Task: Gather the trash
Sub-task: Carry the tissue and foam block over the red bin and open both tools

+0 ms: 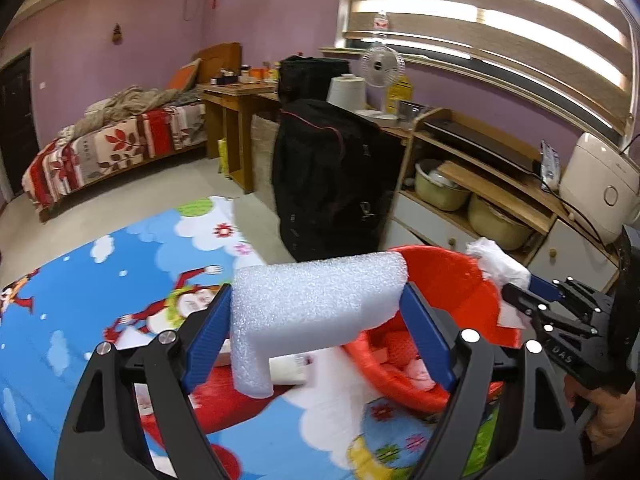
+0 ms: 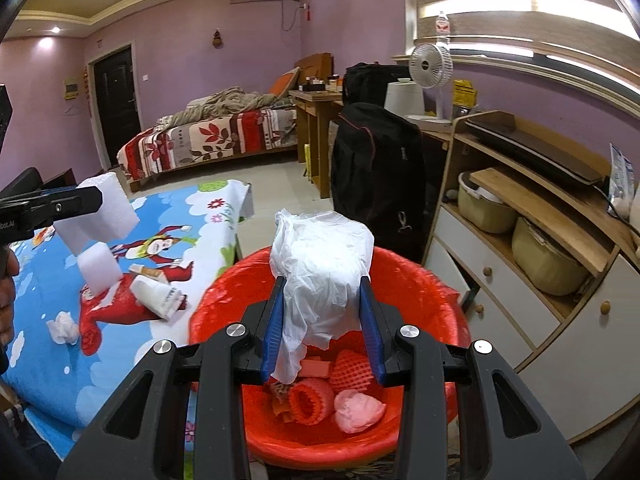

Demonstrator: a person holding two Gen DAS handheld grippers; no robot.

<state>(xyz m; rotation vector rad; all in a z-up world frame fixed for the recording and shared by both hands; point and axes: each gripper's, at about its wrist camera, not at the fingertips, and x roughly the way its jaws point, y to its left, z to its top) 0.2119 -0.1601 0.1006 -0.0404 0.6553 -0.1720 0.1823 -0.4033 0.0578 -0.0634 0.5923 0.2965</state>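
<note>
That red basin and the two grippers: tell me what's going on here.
A person is clearing trash off the cartoon-print mat into the red basin. The right gripper is shut on a crumpled white plastic bag, held over the basin. The left gripper grips an L-shaped piece of white foam above the mat, beside the basin. A white tube and a tissue wad lie on the mat.

Little here can be read. On the right gripper, in your left wrist view, the black body carries raised letters that look like "DAS". The tube on the mat bears dark print, too small to make out. Other labels are too blurred.
</note>
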